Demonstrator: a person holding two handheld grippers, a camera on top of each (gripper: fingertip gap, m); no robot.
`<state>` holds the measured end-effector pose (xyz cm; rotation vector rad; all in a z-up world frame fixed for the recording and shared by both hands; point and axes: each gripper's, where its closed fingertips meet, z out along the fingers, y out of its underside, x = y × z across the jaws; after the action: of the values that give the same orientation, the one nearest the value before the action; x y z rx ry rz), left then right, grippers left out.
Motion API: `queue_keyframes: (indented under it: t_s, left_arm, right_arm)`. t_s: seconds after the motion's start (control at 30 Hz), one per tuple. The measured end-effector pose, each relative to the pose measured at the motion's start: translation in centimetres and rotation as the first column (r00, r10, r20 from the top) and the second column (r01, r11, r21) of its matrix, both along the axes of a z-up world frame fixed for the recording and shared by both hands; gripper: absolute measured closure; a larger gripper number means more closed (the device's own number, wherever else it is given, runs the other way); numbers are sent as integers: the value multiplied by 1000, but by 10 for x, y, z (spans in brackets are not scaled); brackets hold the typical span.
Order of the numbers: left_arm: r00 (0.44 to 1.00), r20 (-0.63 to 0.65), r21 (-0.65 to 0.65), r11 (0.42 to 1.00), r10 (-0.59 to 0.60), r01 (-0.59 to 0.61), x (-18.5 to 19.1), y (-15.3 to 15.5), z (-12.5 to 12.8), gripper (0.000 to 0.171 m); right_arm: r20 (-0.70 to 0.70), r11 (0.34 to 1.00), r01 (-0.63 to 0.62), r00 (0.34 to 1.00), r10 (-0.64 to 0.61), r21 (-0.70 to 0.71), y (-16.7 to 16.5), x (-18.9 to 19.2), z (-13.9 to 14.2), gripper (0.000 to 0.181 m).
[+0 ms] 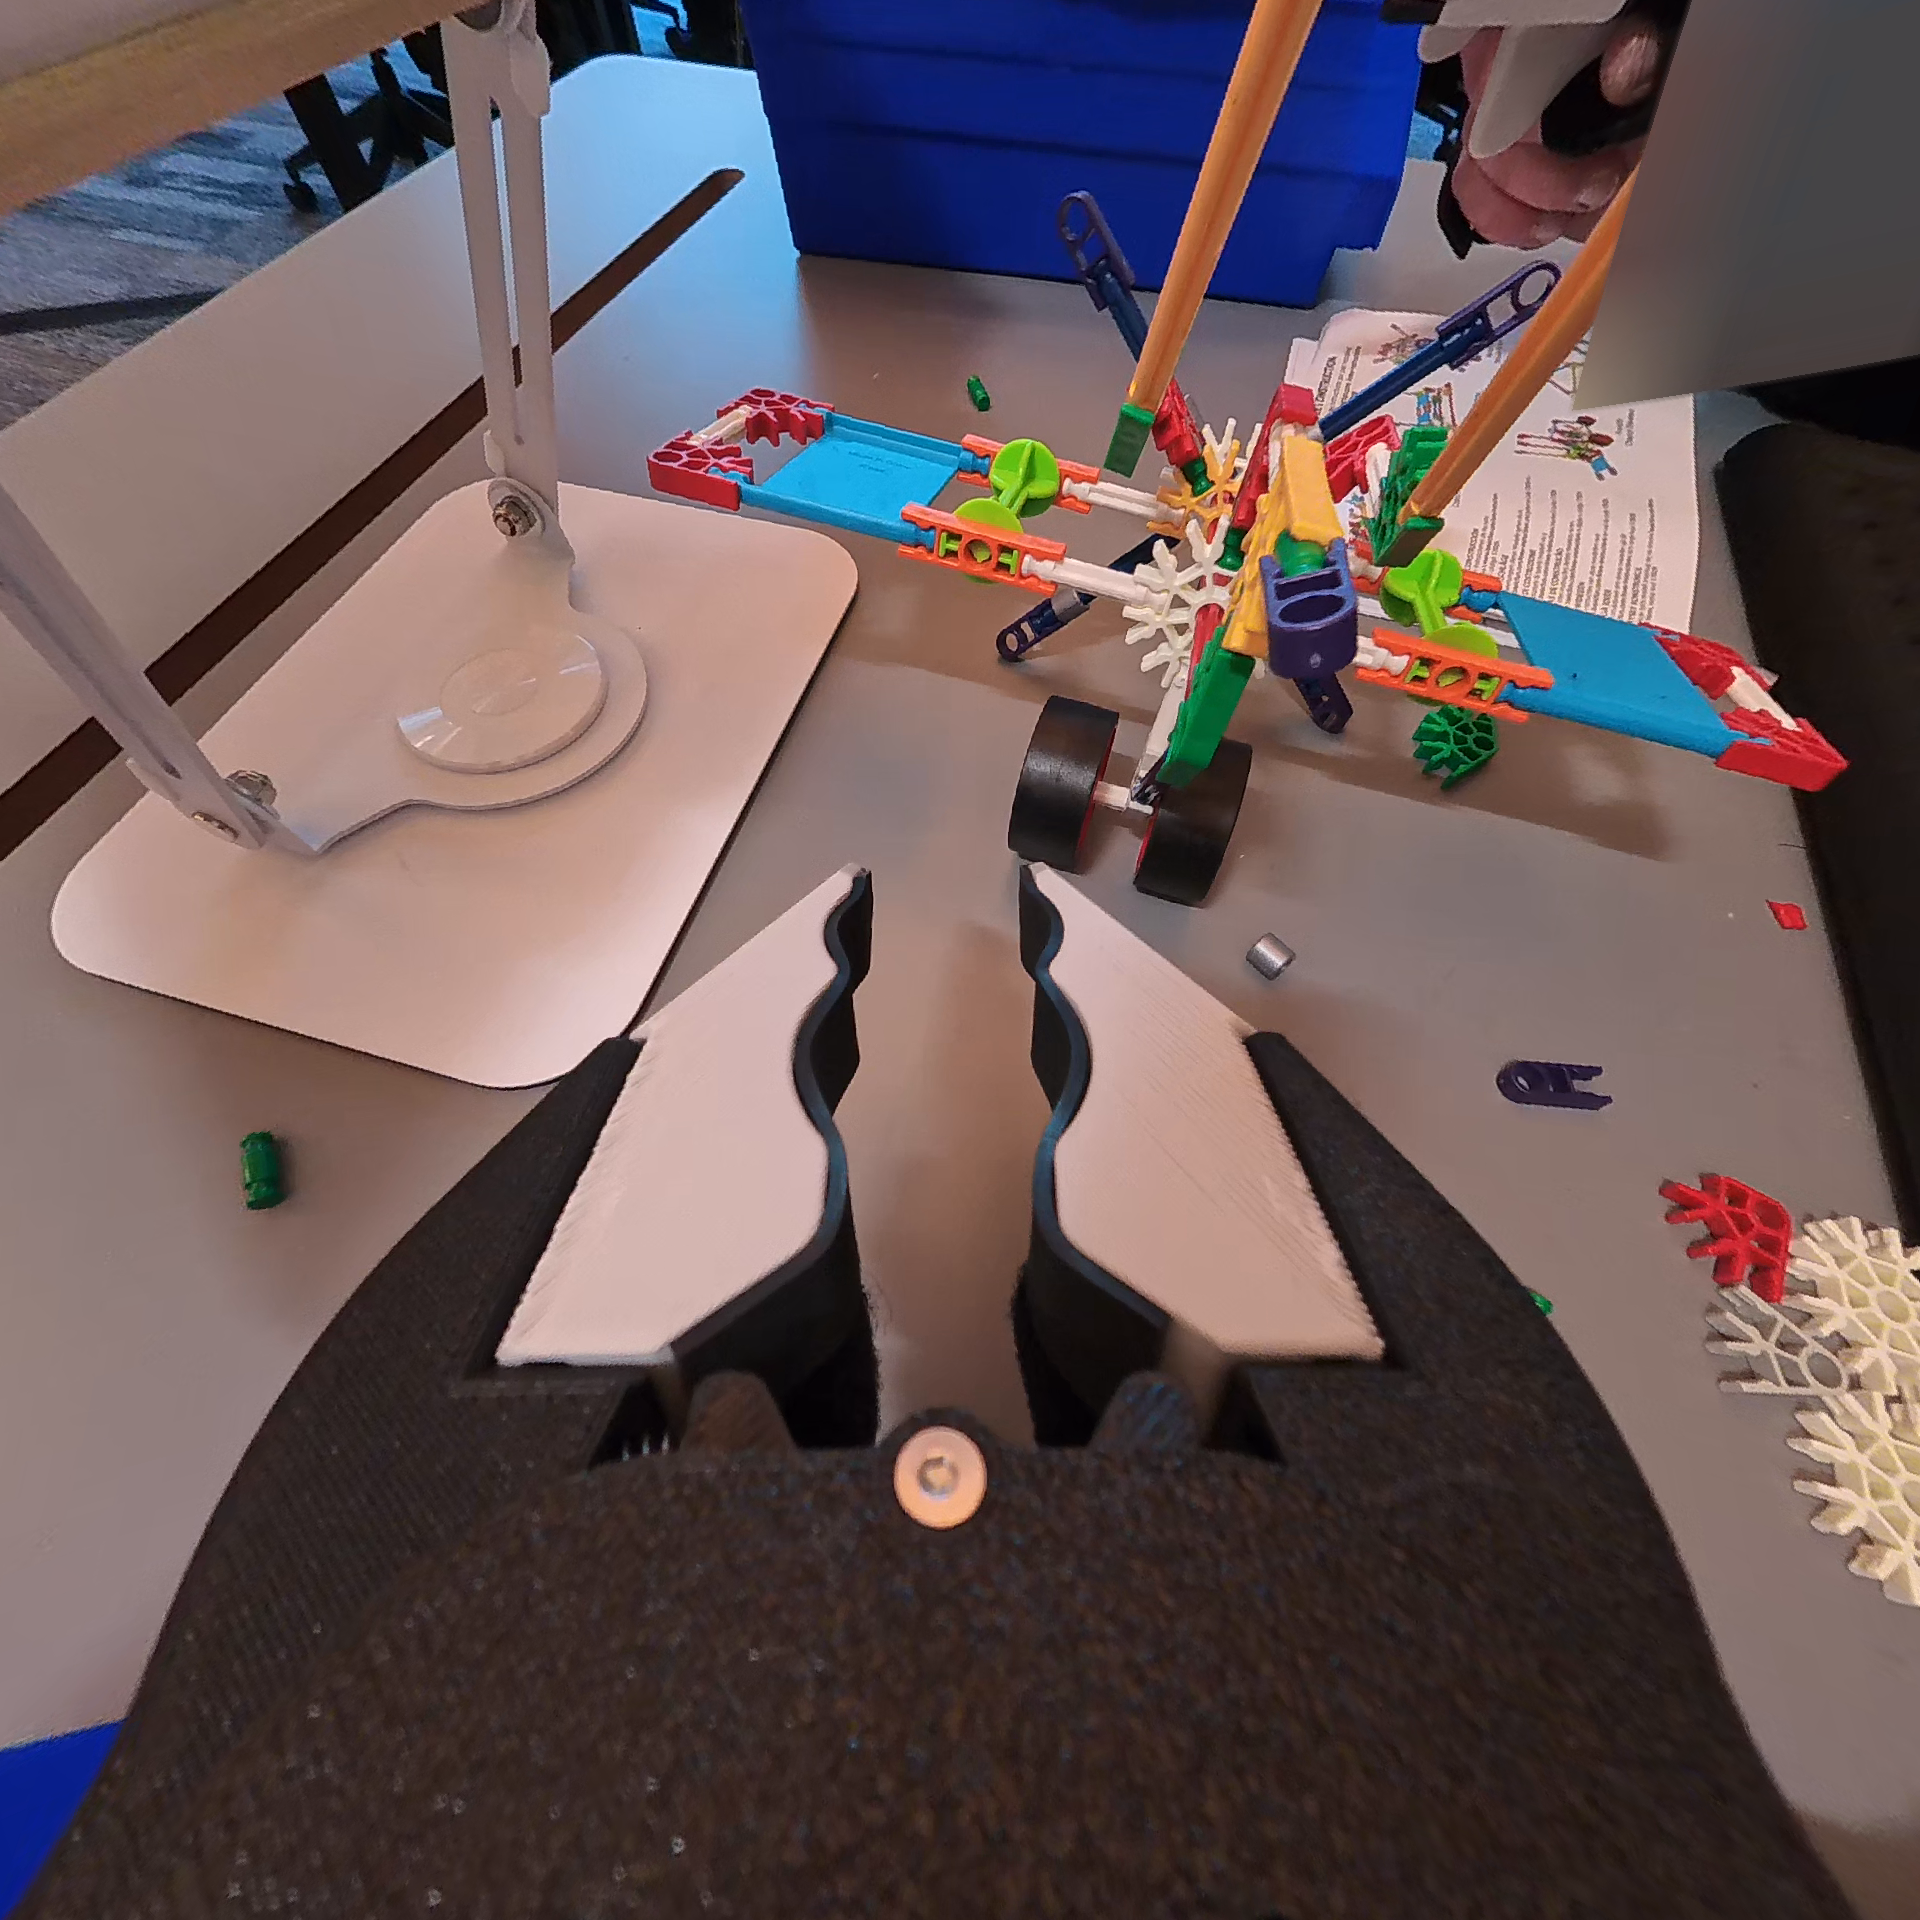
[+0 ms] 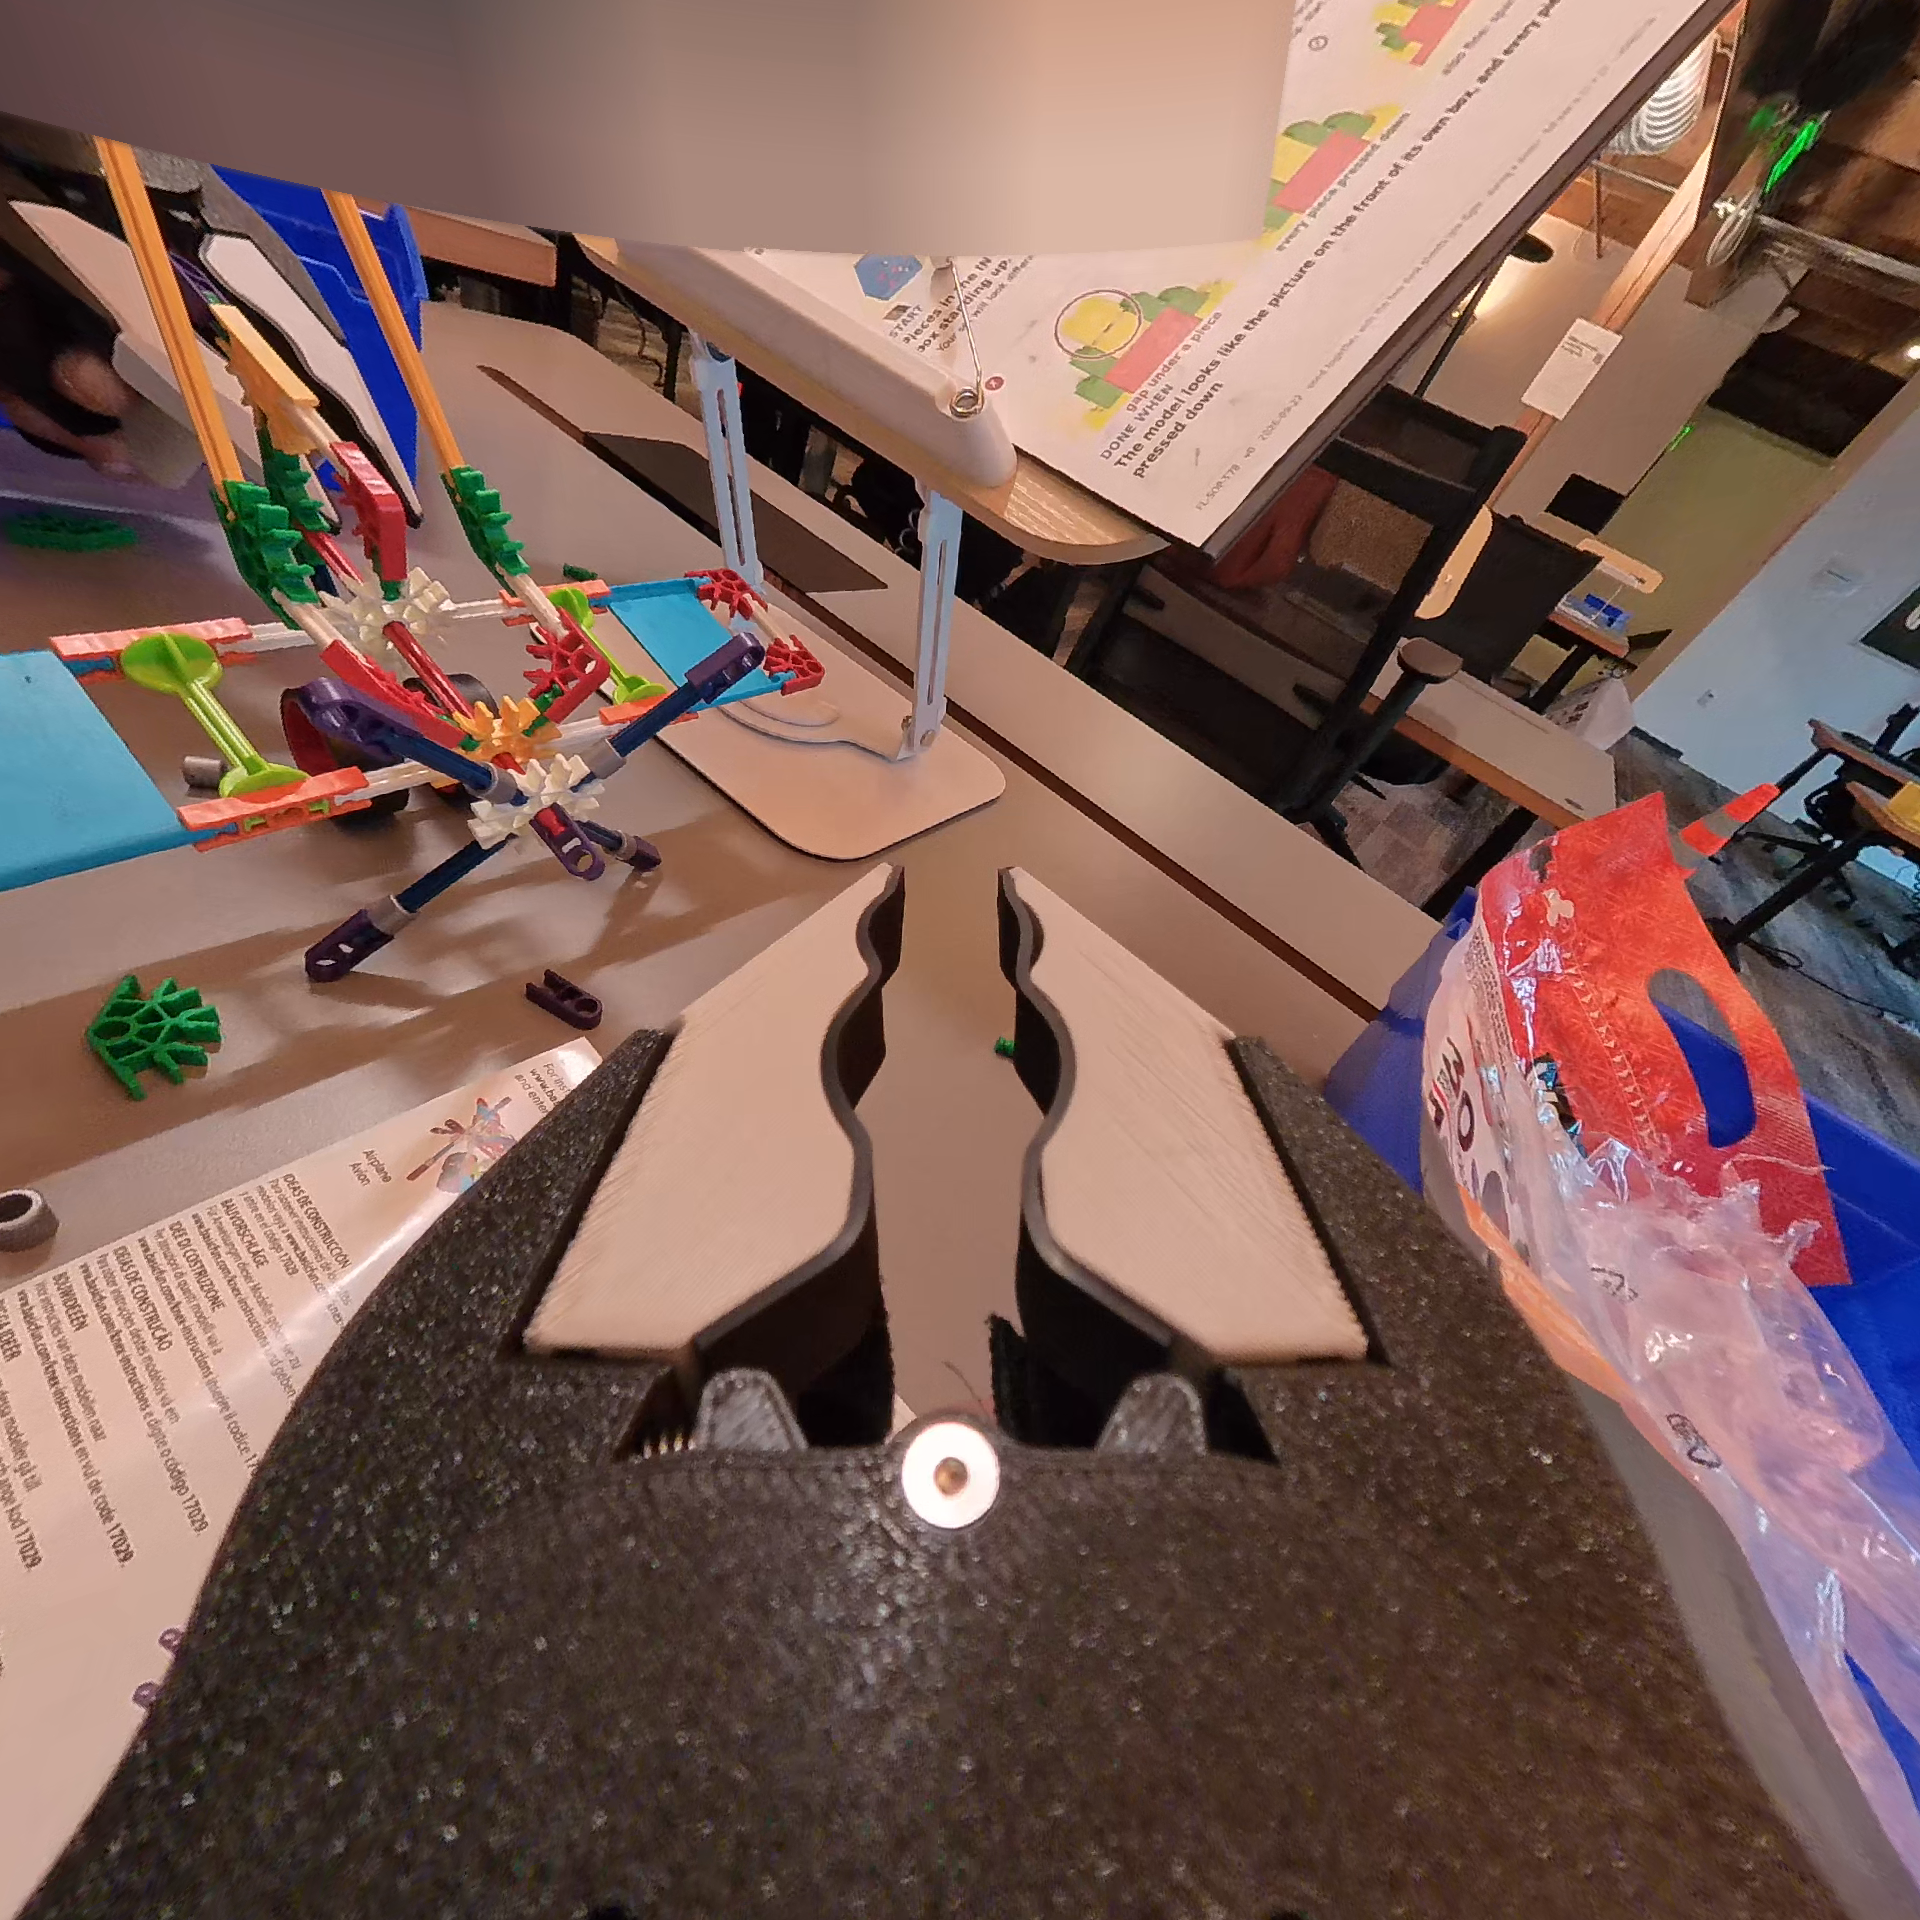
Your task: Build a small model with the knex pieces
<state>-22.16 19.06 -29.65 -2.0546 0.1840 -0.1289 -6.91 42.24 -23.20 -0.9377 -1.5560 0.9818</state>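
Hovering low over the grey table (image 1: 1455, 935), the left gripper (image 1: 943, 894) has its jaws parted with a clear gap and nothing between them. Closest things are the two black wheels (image 1: 1070, 774) of the toy plane (image 1: 1226, 582), just past the fingertips and not touching.

- The plane is built of rods and connectors. It stands mid-table on its wheels and purple-tipped legs, blue wing panels out to both sides, two long orange rods (image 1: 1216, 208) rising from the hub.
- Loose parts near the left gripper: small grey cylinder (image 1: 1270, 956) just to the right of the tips, purple clip (image 1: 1553, 1084) further right, green peg (image 1: 260, 1169) on the left, red connector (image 1: 1730, 1231) and white snowflake connectors (image 1: 1839, 1382) at the right edge.
- White stand base (image 1: 468, 831) sits to the left, blue bin (image 1: 1039, 135) behind the plane, instruction sheet (image 1: 1558, 488) under its far wing.

The right gripper (image 2: 951, 883) is likewise spread apart and empty. It sits well away from the plane (image 2: 499, 717), which is off to its left, and points toward the stand base (image 2: 862, 800). The instruction sheet (image 2: 156, 1351) is beside its body on the left. A clear plastic bag (image 2: 1621, 1091) with a red header lies over a blue bin (image 2: 1870, 1195) on the right. A green connector (image 2: 154, 1029) and a purple clip (image 2: 563, 1000) lie loose between it and the plane.
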Motion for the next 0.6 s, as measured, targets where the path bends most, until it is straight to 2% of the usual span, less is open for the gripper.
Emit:
queue_keyframes:
  t_s: [0.27,0.47,0.6]
  left_arm:
    - [1000,5,17,1000,-1,1,0,-1,4,143]
    - [997,58,127,991,-56,48,10,-4,31,137]
    - [985,105,215,971,-134,109,24,-10,52,133]
  right_arm:
    - [-1,1000,2,1000,-2,1,1,0,0,163]
    - [-5,1000,1,1000,-1,0,1,1,2,163]
    - [-3,1000,0,1000,0,1,0,1,1,163]
